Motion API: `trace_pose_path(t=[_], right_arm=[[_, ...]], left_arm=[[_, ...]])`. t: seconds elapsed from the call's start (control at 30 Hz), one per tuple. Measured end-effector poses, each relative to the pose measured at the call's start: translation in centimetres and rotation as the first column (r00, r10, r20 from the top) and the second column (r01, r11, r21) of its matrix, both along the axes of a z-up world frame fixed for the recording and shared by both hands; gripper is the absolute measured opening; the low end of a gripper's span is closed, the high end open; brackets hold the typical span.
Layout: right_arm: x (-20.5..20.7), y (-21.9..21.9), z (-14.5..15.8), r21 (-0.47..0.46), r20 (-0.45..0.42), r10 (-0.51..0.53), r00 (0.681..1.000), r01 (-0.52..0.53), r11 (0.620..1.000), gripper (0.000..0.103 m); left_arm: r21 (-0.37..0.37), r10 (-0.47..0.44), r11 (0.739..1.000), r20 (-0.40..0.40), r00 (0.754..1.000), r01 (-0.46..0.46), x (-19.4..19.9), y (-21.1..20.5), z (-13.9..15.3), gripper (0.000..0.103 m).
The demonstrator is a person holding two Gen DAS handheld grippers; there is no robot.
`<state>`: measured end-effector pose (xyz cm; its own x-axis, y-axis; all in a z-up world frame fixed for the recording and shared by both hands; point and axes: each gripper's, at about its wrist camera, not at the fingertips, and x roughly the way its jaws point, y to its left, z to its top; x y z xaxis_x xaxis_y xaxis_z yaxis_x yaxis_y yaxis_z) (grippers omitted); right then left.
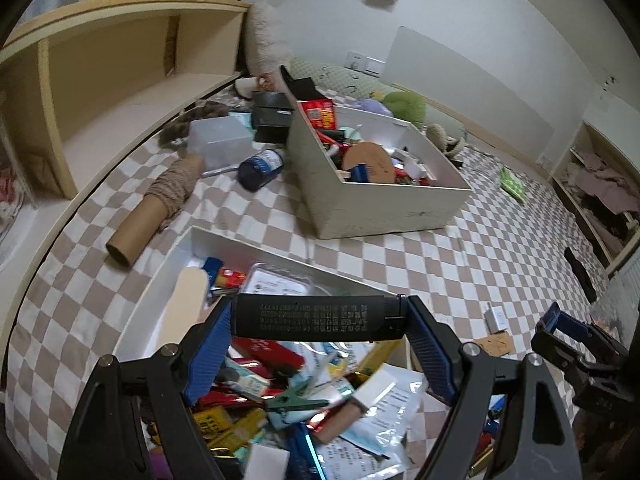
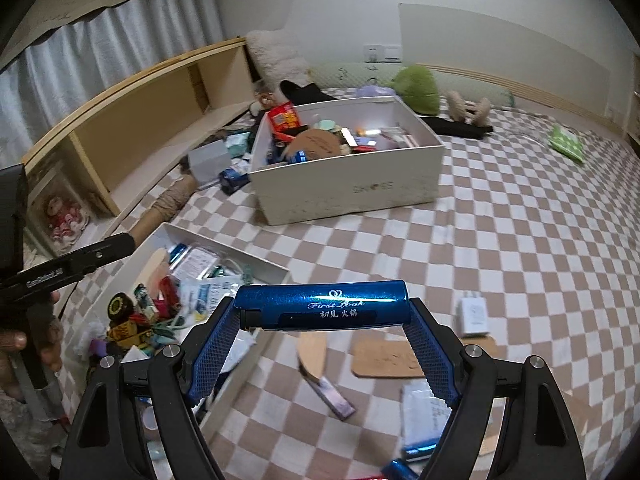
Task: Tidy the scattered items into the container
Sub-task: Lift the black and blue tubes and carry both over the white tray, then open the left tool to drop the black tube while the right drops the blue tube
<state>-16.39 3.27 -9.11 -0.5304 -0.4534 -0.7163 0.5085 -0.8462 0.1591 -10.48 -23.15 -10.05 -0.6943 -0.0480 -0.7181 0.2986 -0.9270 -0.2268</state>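
Left gripper clamped end to end on a black lighter, held crosswise above the cluttered white tray on the checkered bedspread. Right gripper clamped likewise on a blue lighter, over the bedspread just right of that tray, near a white charger and a cork coaster. Farther back, a filled white shoebox.

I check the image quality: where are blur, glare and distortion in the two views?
Left wrist: shelf bows with fisheye, black lighter sharp. Right wrist: glare streaks the blue lighter, cards below are motion-blurred, white box fairly clear.
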Motion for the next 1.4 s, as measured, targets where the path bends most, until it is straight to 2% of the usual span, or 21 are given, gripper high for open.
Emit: trace_pose_path(t=[0.17, 0.33, 0.7, 0.97, 1.0, 1.03, 1.07, 1.4], right_arm=[[0.1, -2.4, -0.1, 0.009, -0.002, 0.050, 0.999, -0.050, 0.999, 0.083], [0.5, -4.4, -0.2, 0.004, 0.005, 0.095, 0.996, -0.095, 0.996, 0.083], [1.4, -8.3, -0.8, 0.016, 0.010, 0.196, 0.980, -0.196, 0.980, 0.083], [1.8, -9.6, -1.2, 0.030, 0.015, 0.235, 0.972, -0.235, 0.972, 0.083], [1.8, -9.7, -1.2, 0.031, 0.016, 0.237, 0.971, -0.238, 0.971, 0.083], [1.8, -9.8, -1.3, 0.032, 0.017, 0.240, 0.971, -0.240, 0.970, 0.083], [1.9, -10.0, -1.3, 0.033, 0.018, 0.242, 0.970, -0.243, 0.970, 0.083], [1.9, -11.7, -2.1, 0.052, 0.029, 0.278, 0.960, -0.279, 0.959, 0.083]], left_arm=[[0.019, 0.056, 0.998, 0.014, 0.998, -0.056, 0.1, -1.8, -0.5, 0.083], [0.070, 0.102, 0.992, 0.037, 0.994, -0.104, 0.0, -3.3, -1.5, 0.083], [0.091, 0.170, 0.980, 0.102, 0.980, -0.180, -0.6, -4.5, -3.3, 0.083], [0.091, 0.209, 0.972, 0.098, 0.973, -0.218, -0.9, -5.5, -3.6, 0.084], [0.095, 0.218, 0.969, 0.097, 0.971, -0.227, -0.8, -5.7, -3.6, 0.088], [0.099, 0.226, 0.967, 0.096, 0.969, -0.235, -0.8, -5.8, -3.7, 0.098], [0.102, 0.234, 0.965, 0.093, 0.968, -0.243, -0.7, -5.9, -3.7, 0.099], [0.070, 0.238, 0.967, 0.098, 0.966, -0.245, -0.1, -6.4, -3.3, 0.100]])
